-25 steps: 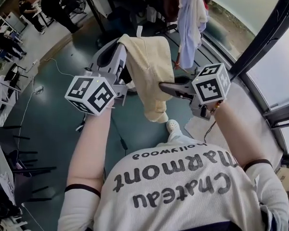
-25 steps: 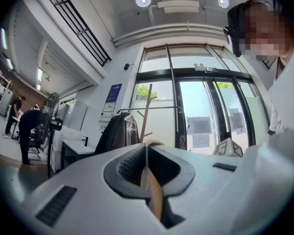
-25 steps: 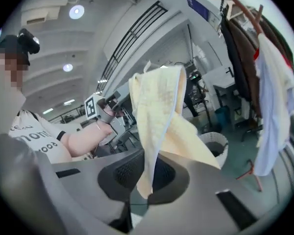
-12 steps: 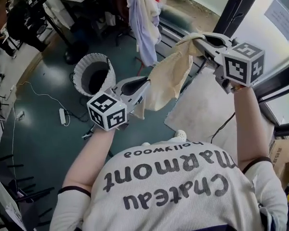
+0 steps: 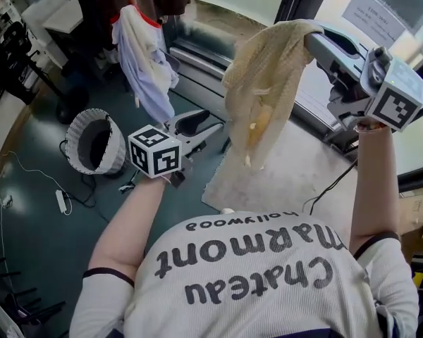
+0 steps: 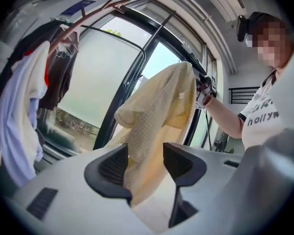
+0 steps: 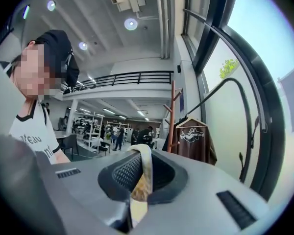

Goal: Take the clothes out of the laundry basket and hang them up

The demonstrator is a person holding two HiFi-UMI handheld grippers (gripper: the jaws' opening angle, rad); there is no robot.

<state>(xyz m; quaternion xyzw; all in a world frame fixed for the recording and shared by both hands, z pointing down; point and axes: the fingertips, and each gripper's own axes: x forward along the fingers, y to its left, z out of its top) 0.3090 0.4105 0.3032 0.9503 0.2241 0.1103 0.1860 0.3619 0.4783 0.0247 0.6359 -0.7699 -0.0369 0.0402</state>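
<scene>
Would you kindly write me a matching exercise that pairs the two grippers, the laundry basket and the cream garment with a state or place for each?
Things:
1. left gripper
2. right gripper
3. laundry basket
4. cream garment

States or places:
A. on the floor
B. jaws apart
C. hanging in the air
D. jaws shut on fabric

Pairs: 1-B, 2-D, 3-A, 4-C.

Note: the left gripper's jaws have just been opening. The cream garment shows between them, but the pads do not press on it. It hangs from the right gripper alone.
</scene>
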